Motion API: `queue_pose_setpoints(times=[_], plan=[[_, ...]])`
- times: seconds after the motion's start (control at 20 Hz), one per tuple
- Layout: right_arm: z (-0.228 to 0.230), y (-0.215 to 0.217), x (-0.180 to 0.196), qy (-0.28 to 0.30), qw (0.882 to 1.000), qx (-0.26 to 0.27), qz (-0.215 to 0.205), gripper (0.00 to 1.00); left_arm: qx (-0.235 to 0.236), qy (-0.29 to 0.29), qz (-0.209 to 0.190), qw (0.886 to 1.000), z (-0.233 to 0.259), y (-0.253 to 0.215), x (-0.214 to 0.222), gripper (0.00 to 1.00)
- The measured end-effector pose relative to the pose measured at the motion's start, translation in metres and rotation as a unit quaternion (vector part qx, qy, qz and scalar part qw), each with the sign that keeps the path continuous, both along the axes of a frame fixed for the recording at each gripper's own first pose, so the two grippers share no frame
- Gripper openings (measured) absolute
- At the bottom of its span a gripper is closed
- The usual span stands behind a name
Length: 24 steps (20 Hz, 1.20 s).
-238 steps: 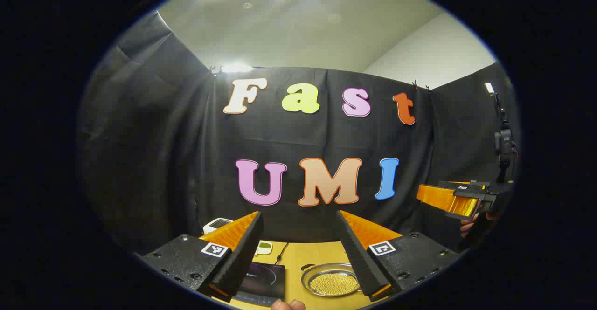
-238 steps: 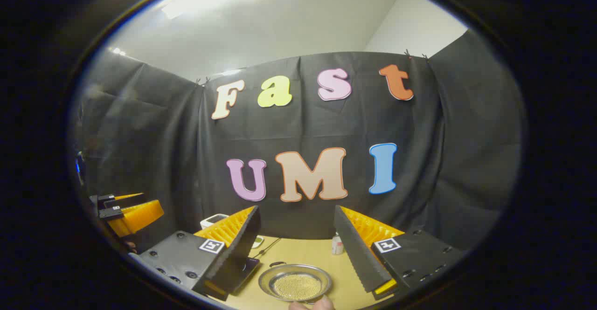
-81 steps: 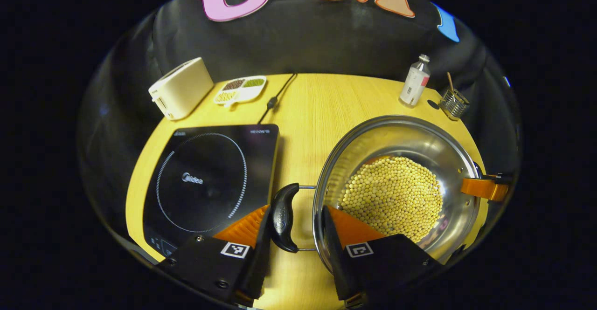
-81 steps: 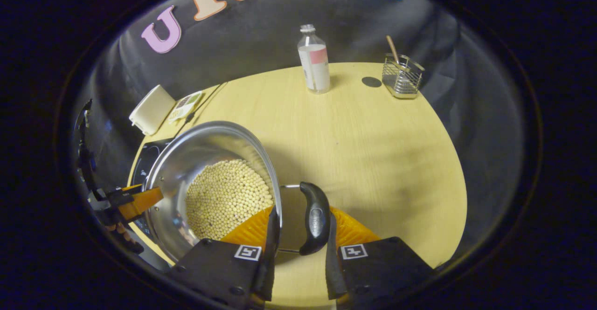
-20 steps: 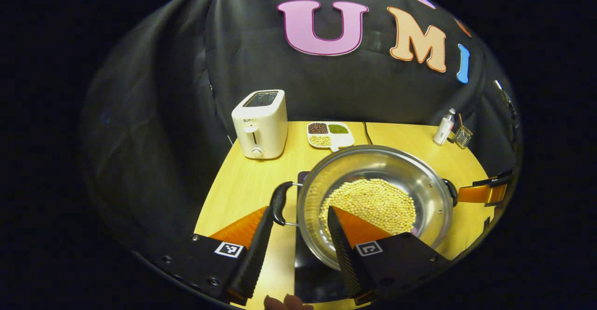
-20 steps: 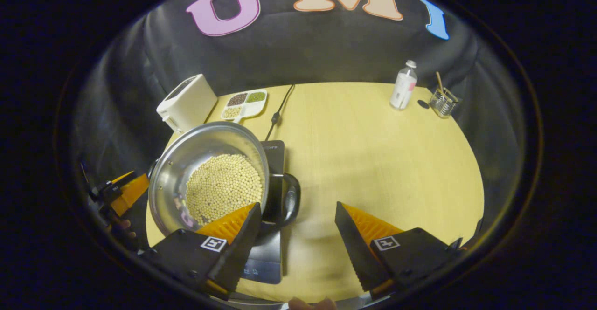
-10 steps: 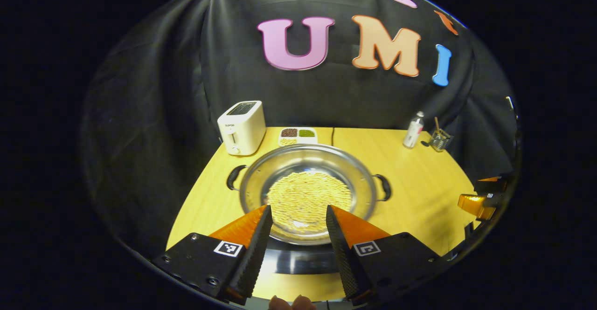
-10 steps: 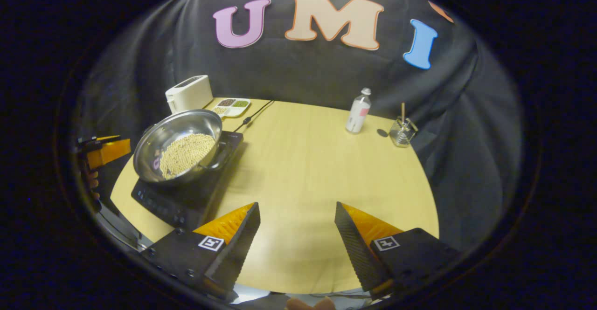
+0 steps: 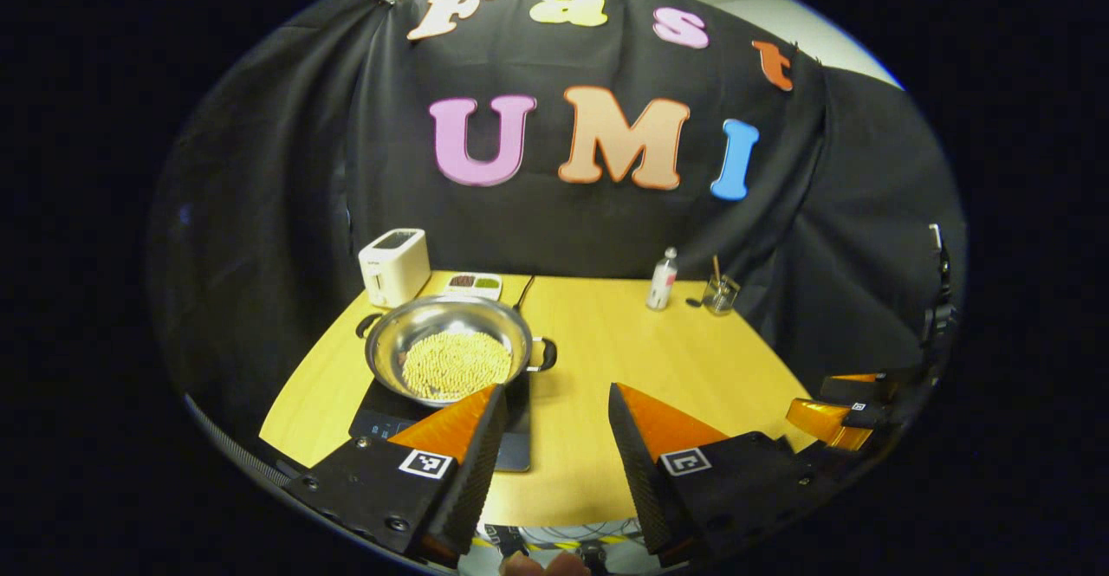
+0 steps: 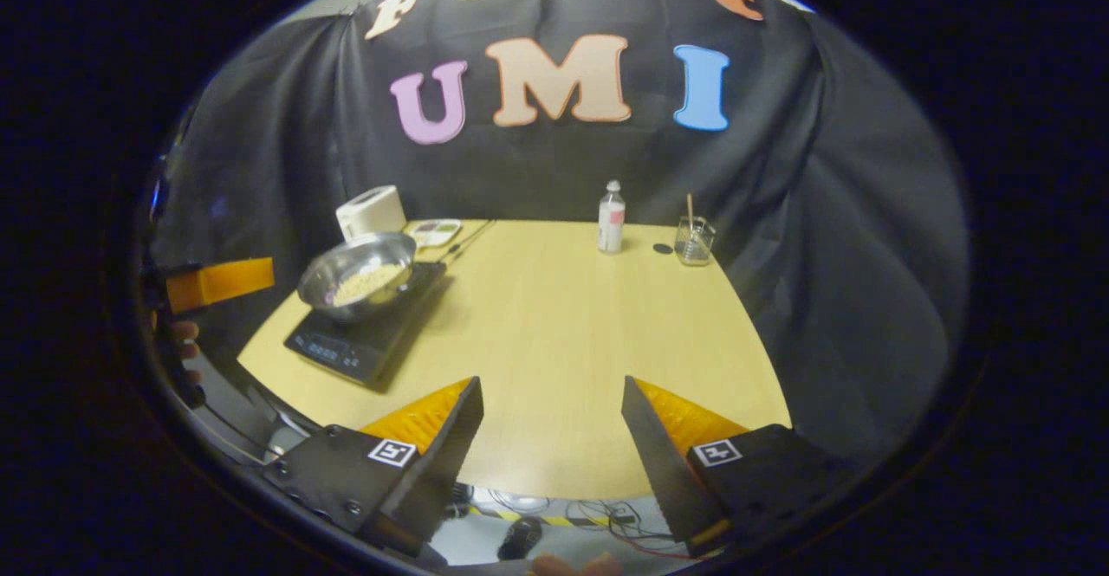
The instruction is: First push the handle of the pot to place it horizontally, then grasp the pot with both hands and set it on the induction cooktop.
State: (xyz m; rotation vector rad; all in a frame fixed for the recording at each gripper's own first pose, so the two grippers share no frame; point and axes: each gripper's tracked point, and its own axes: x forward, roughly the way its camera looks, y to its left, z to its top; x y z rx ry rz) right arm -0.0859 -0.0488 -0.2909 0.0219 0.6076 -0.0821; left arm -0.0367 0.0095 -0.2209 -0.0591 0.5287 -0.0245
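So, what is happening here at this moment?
A person holds two grippers near the table's front edge. The left gripper and right gripper are both open and hold nothing. The round steel pot of pale beans sits on the black induction cooktop, on the wooden table.

Shiny polished metal pot (image 9: 447, 344) sitting on a glossy black glass-looking induction cooktop (image 9: 511, 448), pale matt wood-grain table (image 9: 658, 359), smooth cream plastic toaster (image 9: 394, 266), and a clear bottle (image 10: 611, 216) in back.
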Motion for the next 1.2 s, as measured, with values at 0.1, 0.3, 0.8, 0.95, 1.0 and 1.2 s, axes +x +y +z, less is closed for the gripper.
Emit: queue_pose_setpoints(times=[0.1,0.3,0.8,0.95,1.0,1.2], plan=[[0.037,0.003,0.009,-0.036,0.999,0.017,0.0,0.99,-0.001,-0.037,0.003,0.999,0.039,-0.007,0.006,0.71],[0.118,0.005,0.025,-0.12,0.993,0.005,-0.006,0.94,0.0,-0.098,-0.026,0.995,0.099,-0.026,0.017,0.71],[0.274,0.028,0.021,-0.24,0.97,-0.024,-0.038,0.97,0.008,-0.227,-0.037,0.973,0.229,-0.025,0.021,0.7],[0.289,0.033,0.012,-0.242,0.969,-0.021,-0.042,0.99,-0.031,-0.184,-0.038,0.982,0.211,-0.032,0.009,0.69],[0.298,0.03,0.014,-0.253,0.966,-0.025,-0.043,0.94,-0.036,-0.179,-0.033,0.983,0.21,-0.029,0.009,0.68],[0.292,0.016,0.014,-0.243,0.969,-0.037,-0.025,0.96,-0.028,-0.163,-0.004,0.986,0.205,-0.029,0.018,0.67]])
